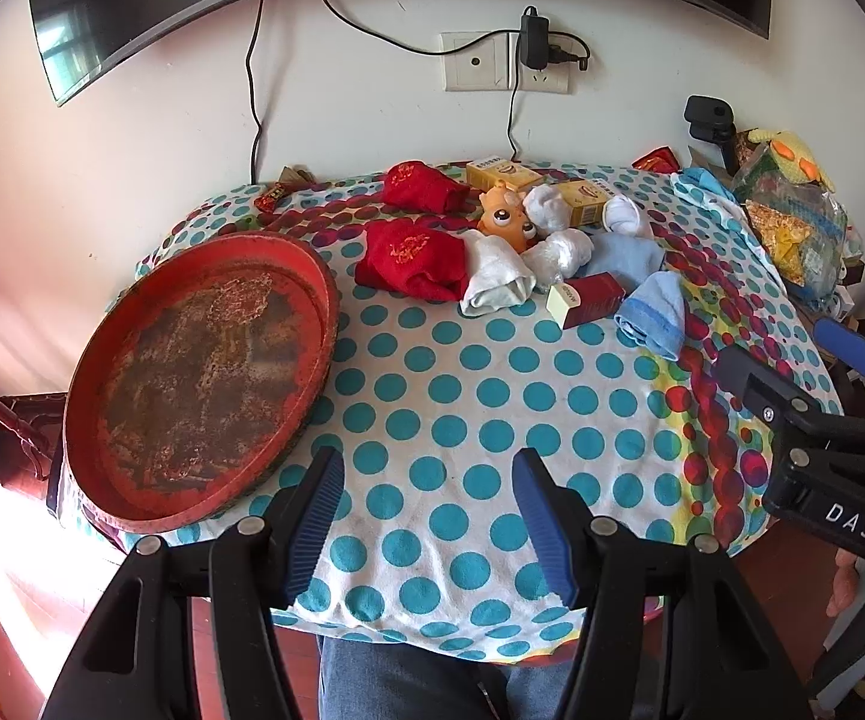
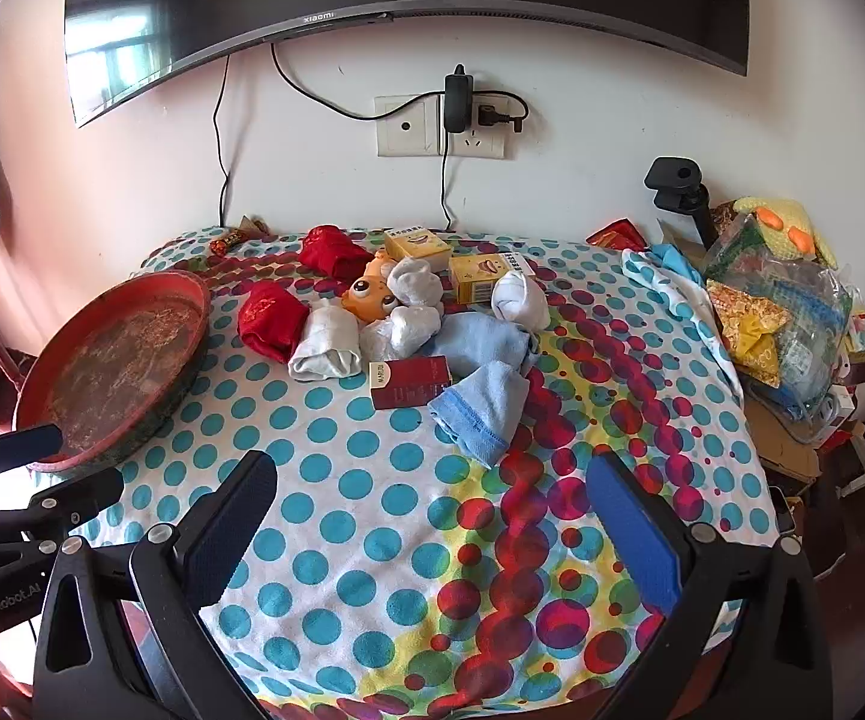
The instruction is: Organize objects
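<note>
A round red tray (image 1: 132, 474) (image 2: 48, 402) sits empty at the table's left. A heap lies at the far middle: red socks (image 1: 408, 261) (image 2: 270, 315), white socks (image 1: 498, 279) (image 2: 327, 348), blue socks (image 1: 654, 312) (image 2: 483, 414), an orange toy (image 1: 501, 219) (image 2: 369, 297), a red box (image 1: 588, 300) (image 2: 411, 390) and yellow boxes (image 1: 501, 175) (image 2: 483, 279). My left gripper (image 1: 429, 525) is open and empty above the table's near edge. My right gripper (image 2: 435, 534) is open and empty, near the front right; it also shows in the left wrist view (image 1: 792, 366).
The table wears a polka-dot cloth (image 1: 462, 420) (image 2: 384, 516). Bags and clutter (image 1: 798, 222) (image 2: 780, 324) stand at the right edge. A black clamp mount (image 2: 678, 186) stands at the back right. A television and wall socket with cables are behind.
</note>
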Available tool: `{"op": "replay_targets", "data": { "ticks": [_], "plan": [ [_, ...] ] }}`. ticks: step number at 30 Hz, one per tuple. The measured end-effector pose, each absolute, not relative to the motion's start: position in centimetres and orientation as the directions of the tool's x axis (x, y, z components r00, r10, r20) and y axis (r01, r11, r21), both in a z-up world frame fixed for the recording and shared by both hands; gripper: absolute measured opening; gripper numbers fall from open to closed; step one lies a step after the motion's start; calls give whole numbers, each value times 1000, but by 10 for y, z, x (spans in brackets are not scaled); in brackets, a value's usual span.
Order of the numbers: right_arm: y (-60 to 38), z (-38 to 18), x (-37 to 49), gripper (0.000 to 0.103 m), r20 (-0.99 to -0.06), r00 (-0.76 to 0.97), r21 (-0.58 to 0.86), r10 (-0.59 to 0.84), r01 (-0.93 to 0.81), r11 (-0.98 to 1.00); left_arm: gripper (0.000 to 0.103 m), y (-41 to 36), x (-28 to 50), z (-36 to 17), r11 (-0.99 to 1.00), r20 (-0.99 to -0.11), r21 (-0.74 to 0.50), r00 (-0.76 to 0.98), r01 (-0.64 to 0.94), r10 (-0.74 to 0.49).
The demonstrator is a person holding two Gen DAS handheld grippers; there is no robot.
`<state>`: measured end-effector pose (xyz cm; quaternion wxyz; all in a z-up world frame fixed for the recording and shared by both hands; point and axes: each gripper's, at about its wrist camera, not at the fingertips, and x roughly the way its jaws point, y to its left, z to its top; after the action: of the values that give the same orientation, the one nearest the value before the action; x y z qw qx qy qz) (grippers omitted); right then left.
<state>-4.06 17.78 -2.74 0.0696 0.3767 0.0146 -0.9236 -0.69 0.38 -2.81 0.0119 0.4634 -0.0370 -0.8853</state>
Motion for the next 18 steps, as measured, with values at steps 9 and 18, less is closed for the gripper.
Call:
{"op": "replay_targets", "data": {
  "ticks": [9,18],
  "plan": [
    [190,-48,-54,101,-705,-696,38,-137,155,-987,60,-8,-24,-46,-998,-841,59,-539,-2,-49],
    [201,-87,-93,82,-748,-651,26,-125,160,-987,60,-24,-55,-75,-998,-876,64,-478,24,-67]
  ]
}}
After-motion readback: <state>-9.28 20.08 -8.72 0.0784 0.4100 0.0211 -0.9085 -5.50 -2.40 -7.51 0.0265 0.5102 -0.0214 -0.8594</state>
